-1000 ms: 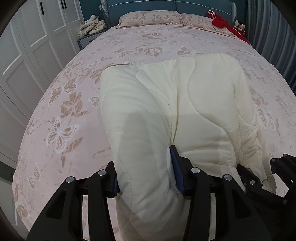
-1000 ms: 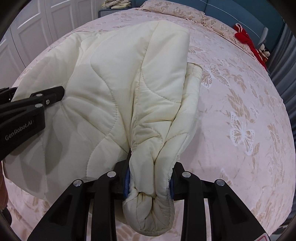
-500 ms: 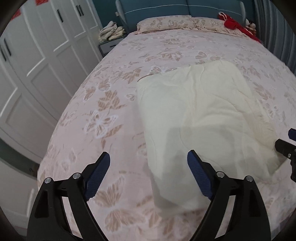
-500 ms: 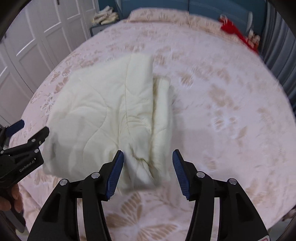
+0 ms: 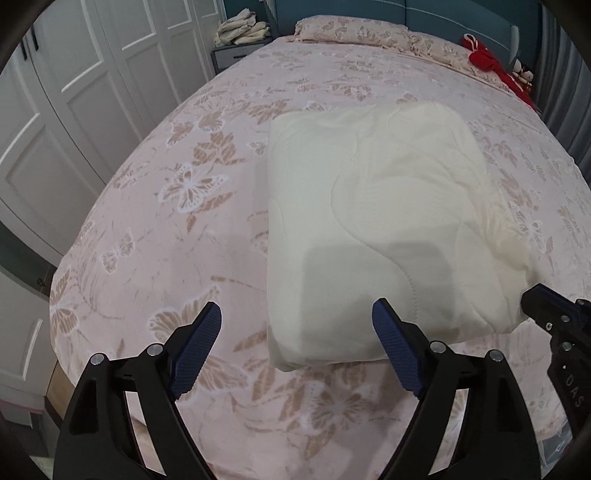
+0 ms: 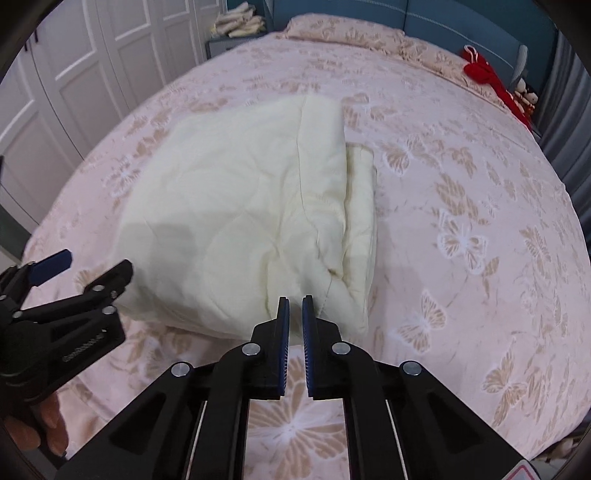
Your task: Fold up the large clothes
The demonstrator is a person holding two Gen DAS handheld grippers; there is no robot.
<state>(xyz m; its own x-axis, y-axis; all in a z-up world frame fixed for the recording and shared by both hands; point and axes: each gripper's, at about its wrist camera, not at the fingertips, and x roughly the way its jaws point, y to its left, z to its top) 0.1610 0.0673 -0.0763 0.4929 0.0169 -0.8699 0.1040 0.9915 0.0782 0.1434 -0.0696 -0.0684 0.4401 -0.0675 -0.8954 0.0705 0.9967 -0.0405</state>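
Note:
A cream quilted garment (image 5: 369,203) lies folded into a thick rectangle on the pink butterfly bedspread (image 5: 177,229). My left gripper (image 5: 297,312) hovers above its near left corner, jaws wide open and nothing between the pads. In the right wrist view the garment (image 6: 240,221) shows its layered folded edge on the right side. My right gripper (image 6: 295,300) hangs over the near edge of the garment, its jaws closing to a thin gap with nothing between them. The left gripper (image 6: 94,263) appears at the left edge, and the right gripper's tip (image 5: 532,299) at the far right of the left wrist view.
White wardrobe doors (image 5: 74,110) line the left side. A nightstand with a pile of folded cloth (image 5: 240,29) stands by the headboard. Pillows (image 5: 351,27) and a red item (image 5: 484,59) lie at the bed's head. A grey curtain (image 5: 569,92) hangs at right.
Both grippers let go of the garment's near edge, rose and drew back. The garment dropped flat on the bed. The left jaws spread wide; the right opened, then came together empty.

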